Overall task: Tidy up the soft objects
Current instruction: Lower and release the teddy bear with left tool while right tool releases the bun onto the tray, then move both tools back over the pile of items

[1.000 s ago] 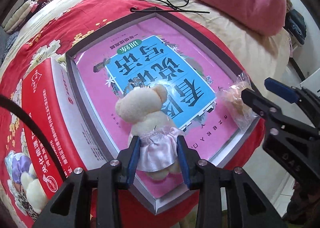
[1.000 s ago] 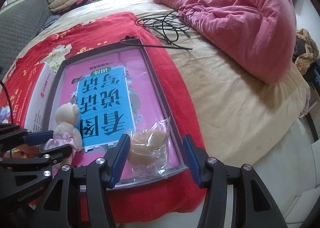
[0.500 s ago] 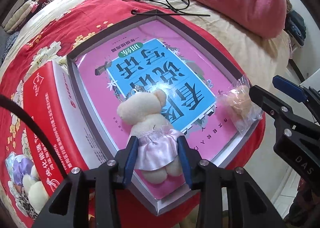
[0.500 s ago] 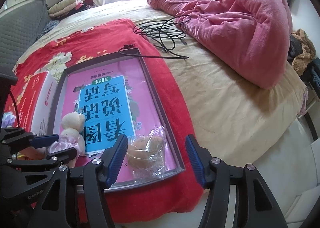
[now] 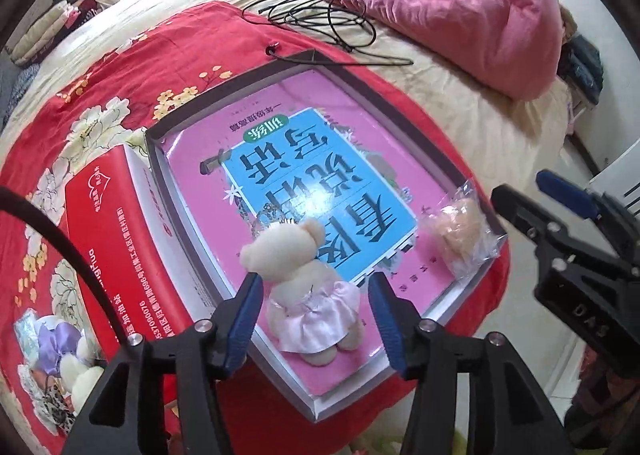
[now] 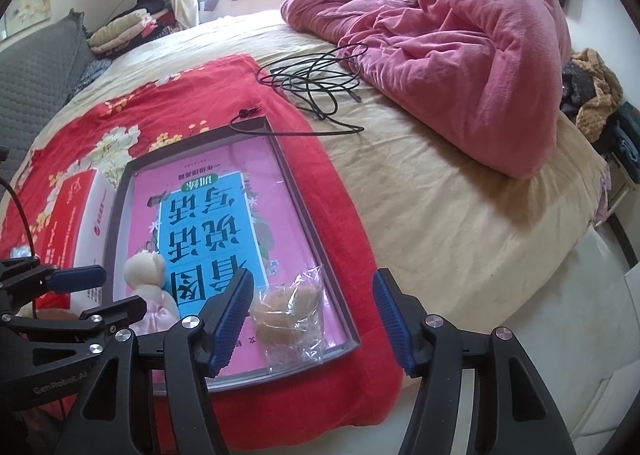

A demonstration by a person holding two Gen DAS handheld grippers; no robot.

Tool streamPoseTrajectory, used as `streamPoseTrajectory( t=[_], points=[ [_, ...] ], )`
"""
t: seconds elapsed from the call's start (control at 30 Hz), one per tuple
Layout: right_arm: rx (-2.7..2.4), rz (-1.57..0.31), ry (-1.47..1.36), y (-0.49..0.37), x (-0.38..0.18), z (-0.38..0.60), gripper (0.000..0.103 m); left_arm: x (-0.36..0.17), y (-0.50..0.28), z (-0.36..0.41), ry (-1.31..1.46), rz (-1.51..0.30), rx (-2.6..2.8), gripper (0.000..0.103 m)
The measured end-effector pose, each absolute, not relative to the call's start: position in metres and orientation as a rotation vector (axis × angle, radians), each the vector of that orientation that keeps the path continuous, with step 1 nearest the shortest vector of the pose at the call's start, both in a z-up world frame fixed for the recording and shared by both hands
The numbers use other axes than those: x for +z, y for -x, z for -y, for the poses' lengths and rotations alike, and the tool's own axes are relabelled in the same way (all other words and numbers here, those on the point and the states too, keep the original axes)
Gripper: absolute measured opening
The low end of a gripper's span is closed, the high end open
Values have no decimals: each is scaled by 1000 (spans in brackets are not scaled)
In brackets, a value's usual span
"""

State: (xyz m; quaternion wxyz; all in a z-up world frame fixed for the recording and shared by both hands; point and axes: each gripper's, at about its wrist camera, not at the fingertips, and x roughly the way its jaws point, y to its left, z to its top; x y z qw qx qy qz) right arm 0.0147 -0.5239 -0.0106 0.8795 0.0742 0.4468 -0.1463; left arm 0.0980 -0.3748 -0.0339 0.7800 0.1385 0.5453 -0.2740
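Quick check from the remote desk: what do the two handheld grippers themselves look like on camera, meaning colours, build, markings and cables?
Both match: the left gripper and right gripper have matte black angular frames with silver screws and ribbed blue pads lining the jaws. White lettering marks the bodies, partly readable. A thin black cable curves beside the left one. No hands or sleeves show.

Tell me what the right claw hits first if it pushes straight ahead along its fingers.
Most likely the bagged plush toy lying in the tray on the pink book: it sits between the right claw's open fingers, just ahead. Depth is hard to judge.
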Motion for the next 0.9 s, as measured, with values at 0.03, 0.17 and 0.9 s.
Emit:
streamPoseTrajectory(
  t=[0.03,0.17,0.9],
  points=[
    [-307,-928,-154,-14,-10,524,67,-31,-99,372,-286,-1173,-592,57],
    [-305,-915,-159,-12,-5,522,68,-8,-100,360,-248,-1125,-575,59],
    [-194,-895,-109,-16,16,461,73,19,-58,284,-185,-1097,-497,68]
  ],
)
